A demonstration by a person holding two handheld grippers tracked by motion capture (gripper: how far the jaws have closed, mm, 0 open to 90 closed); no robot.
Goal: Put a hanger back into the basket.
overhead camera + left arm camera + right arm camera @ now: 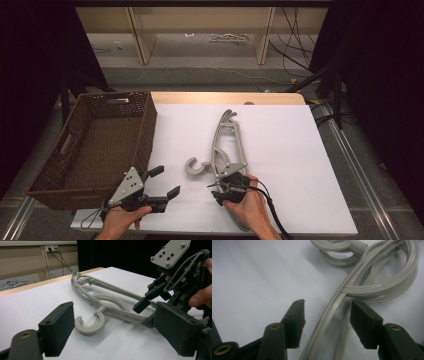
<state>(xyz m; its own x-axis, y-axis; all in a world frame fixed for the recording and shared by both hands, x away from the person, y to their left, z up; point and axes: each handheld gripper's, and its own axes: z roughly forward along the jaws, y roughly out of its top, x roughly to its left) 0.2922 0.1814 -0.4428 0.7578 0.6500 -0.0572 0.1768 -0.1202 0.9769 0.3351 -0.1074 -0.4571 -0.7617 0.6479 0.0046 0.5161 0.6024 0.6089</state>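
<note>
We have the grey hangers (227,147) lying flat on the white worktop (290,150), stacked together, their long axis running away from us toward the far edge, with the hook (196,167) curling out to the left near our end. Our right gripper (229,187) is down over the near part of that stack; in the right gripper view one grey bar (329,315) passes up between the two jaws, which stand about half open with a gap on each side, so the pads are not pressing on it yet and nothing is held. Our left gripper (161,187) hovers wide open and empty just left of the hook, between the hangers and the brown wicker basket (65,165) at the worktop's left edge. The right hand is plainly the nearer one, and since the bar already runs lengthwise through its gap, we judge that closing square across it is what the next move needs.
</note>
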